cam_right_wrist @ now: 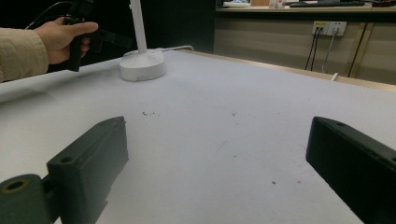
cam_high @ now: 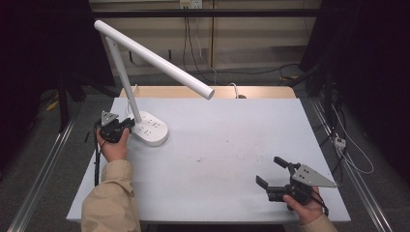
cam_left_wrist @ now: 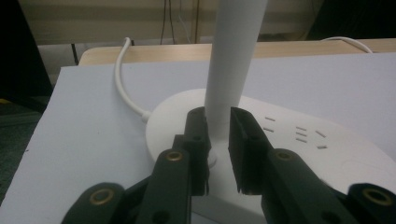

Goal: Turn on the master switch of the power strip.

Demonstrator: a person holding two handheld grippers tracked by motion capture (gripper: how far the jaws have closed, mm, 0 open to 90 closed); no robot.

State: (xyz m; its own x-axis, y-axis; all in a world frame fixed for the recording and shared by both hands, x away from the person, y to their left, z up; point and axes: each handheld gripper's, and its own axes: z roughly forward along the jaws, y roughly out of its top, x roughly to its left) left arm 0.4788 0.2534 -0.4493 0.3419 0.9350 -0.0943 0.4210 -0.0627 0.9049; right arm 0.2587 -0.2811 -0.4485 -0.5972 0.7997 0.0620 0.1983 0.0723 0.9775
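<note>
Grey desk (cam_high: 232,159) under dim light, dark curtains around. White desk lamp (cam_high: 147,128) stands at its far left corner. My left hand-held gripper (cam_left_wrist: 218,140) is clamped on the lamp's stem (cam_left_wrist: 231,70) just above the base; my right hand-held gripper (cam_right_wrist: 215,158) rests apart, holding nothing. Stem judged rigid, smooth, possibly slippery; base likely weighted. A low hold suits it.

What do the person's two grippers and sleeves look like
Both grippers are black, each with two blocky jaws. The left gripper and the right gripper each carry a grey three-cornered plate on top. Brass-coloured rivets mark the left one's linkages, and a black cable trails from it. The sleeves are beige.
</note>
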